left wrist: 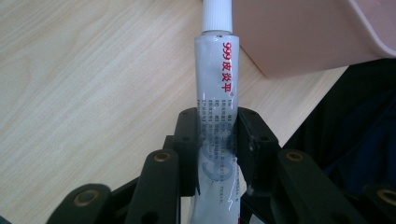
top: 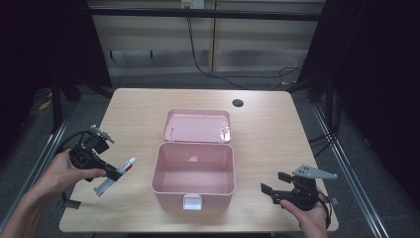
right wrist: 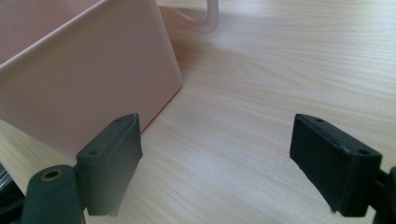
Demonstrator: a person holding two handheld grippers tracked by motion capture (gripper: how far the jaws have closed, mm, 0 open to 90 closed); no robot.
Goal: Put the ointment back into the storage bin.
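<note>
On the white ointment tube (left wrist: 217, 107), the left gripper view shows red print reading "999" followed by the Chinese characters "皮炎平" running along its length, while the smaller dark lines of text below them are too fine to read.

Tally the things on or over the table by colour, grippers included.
Pink: 2, box and lid
White: 1, tube
Black: 2, left gripper and right gripper
Total: 5
</note>
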